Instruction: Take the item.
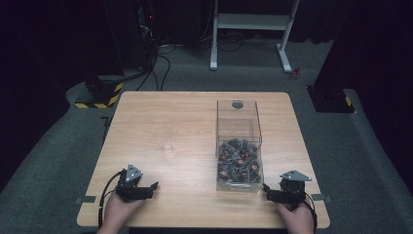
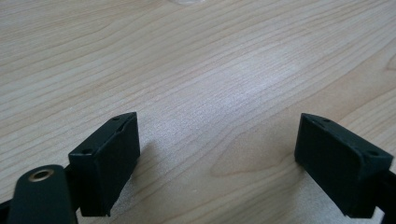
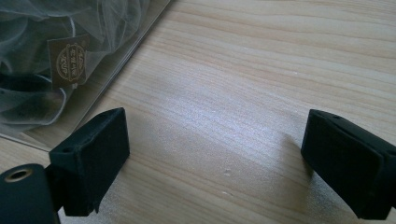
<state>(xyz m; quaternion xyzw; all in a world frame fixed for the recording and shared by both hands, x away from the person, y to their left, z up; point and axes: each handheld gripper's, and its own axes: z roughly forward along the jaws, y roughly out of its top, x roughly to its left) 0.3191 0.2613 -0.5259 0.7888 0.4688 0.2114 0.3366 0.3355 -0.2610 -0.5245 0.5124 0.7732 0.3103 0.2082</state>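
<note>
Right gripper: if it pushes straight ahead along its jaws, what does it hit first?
Probably the clear box. The right gripper, jaws open, points left at the box's near corner in the high view; in its own view, bare table lies dead ahead, so it might just graze past.

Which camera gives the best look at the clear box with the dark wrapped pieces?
The high view: the whole clear box stands on the table, its dark wrapped pieces piled low. The right gripper view catches one corner; the left gripper view faces bare wood.

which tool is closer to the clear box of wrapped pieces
Right. The right tool sits just off the near right corner of the clear box, almost touching it. The left tool rests well to the box's left, across bare table.
</note>
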